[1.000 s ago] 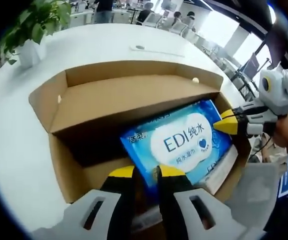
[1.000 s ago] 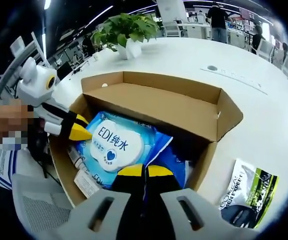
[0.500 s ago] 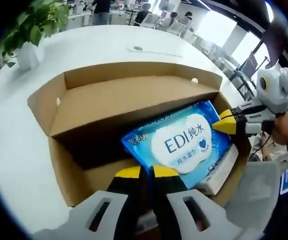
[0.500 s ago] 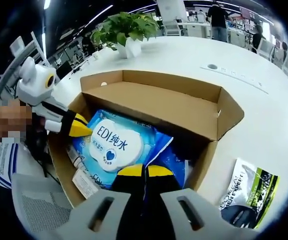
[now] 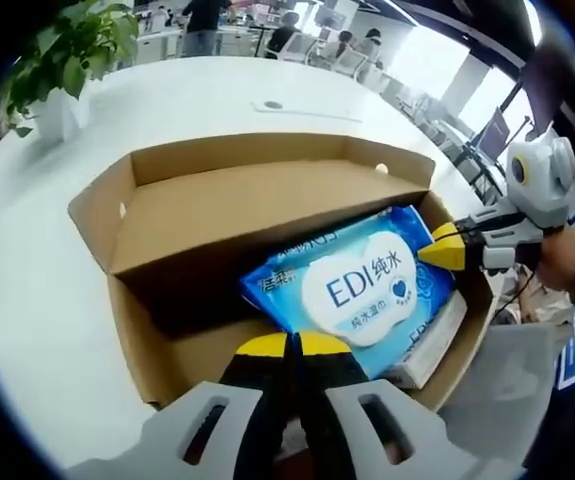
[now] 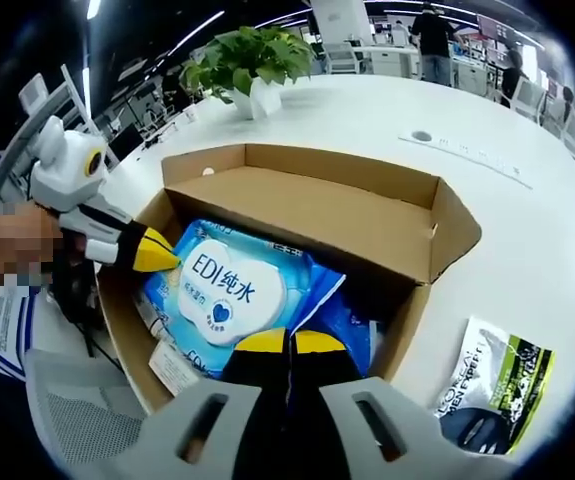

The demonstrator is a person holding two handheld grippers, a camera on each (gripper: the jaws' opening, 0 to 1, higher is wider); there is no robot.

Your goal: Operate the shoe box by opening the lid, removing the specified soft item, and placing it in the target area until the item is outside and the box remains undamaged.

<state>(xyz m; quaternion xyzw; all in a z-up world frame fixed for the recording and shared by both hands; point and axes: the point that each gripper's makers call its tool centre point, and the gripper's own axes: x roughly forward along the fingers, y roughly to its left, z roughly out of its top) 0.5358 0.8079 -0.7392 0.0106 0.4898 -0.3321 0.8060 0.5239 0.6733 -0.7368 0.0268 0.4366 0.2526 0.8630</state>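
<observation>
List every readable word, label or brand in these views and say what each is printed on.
"EDI 纯水": white oval label on the blue wet wipes pack inside the cardboard box.
"洁柔": corner of that pack, faint in the left gripper view.
Small line under "EDI": too small to read.
Print on the white and black sachet on the table: too blurred to read.

Both tools, L (image 5: 289, 345) & R (image 6: 288, 342), jaws closed, pointing inward.

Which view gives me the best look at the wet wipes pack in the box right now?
The left gripper view: the wet wipes pack lies nearly whole in the cardboard box, label readable, both grippers pinching opposite edges. In the right gripper view the wet wipes pack shows smaller, its near corner hidden behind the right gripper.
</observation>
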